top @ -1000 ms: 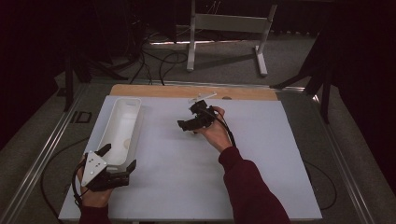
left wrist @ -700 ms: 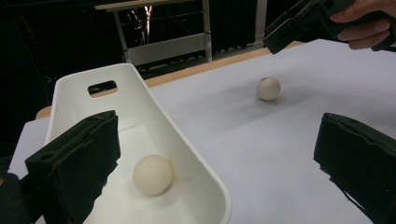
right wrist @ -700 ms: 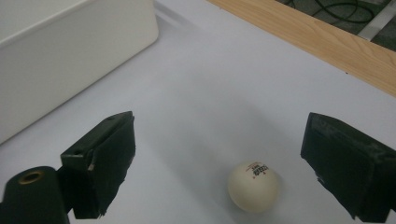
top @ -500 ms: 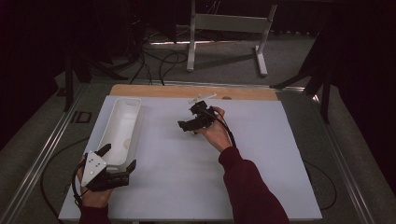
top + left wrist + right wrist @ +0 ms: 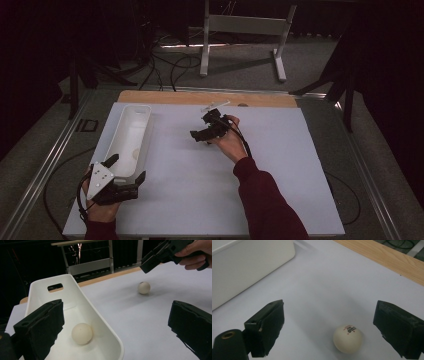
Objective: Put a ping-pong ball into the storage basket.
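Two white ping-pong balls are in play. One ball (image 5: pixel 82 333) lies inside the long white tray (image 5: pixel 125 131), just ahead of my left gripper (image 5: pixel 126 168), which is open at the tray's near end. In the left gripper view its jaws (image 5: pixel 117 313) straddle the tray's right rim. The other ball (image 5: pixel 347 338), with small print on it, rests on the white table sheet, low between the wide-open jaws of my right gripper (image 5: pixel 328 311). That gripper (image 5: pixel 201 128) hovers over mid-table, touching nothing. The same ball (image 5: pixel 144 287) also sits under the right gripper (image 5: pixel 162 255) in the left gripper view.
The white sheet (image 5: pixel 280 170) covers the table, with a wooden strip (image 5: pixel 200 96) along the far edge. The tray's wall (image 5: pixel 242 267) stands to the left of the right gripper. A metal stand (image 5: pixel 240 30) and cables lie on the floor beyond.
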Available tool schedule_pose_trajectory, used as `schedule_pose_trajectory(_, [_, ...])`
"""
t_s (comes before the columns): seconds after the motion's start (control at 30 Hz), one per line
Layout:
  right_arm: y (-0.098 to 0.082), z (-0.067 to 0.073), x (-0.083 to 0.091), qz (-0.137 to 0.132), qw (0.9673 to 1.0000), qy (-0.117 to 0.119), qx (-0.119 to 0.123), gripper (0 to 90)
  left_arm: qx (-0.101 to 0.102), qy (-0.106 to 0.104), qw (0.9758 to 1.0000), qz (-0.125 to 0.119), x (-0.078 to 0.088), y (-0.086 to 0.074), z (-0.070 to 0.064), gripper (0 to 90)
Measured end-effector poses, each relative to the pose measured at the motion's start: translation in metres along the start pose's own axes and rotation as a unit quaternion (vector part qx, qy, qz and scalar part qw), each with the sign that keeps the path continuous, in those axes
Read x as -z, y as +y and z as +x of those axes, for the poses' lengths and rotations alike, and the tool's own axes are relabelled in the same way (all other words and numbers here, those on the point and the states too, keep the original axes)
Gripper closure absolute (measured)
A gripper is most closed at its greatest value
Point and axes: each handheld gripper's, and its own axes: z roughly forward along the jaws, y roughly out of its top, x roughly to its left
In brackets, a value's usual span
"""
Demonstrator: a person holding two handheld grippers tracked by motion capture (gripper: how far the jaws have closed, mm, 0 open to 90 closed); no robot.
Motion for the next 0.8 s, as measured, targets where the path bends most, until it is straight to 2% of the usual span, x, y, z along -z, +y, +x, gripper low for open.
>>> schedule_pose_trajectory(0.4, [-0.002, -0.003, -0.004, 0.008, 1.0000, -0.002, -0.005, 9.8, 0.000, 0.000, 1.0000, 0.000, 0.000, 0.000, 0.000, 1.1])
schedule_pose_trajectory(0.8, [-0.006, -0.006, -0.013, 0.033, 0.9993, -0.016, -0.005, 11.2, 0.000, 0.000, 1.0000, -0.001, 0.001, 0.000, 0.001, 1.1])
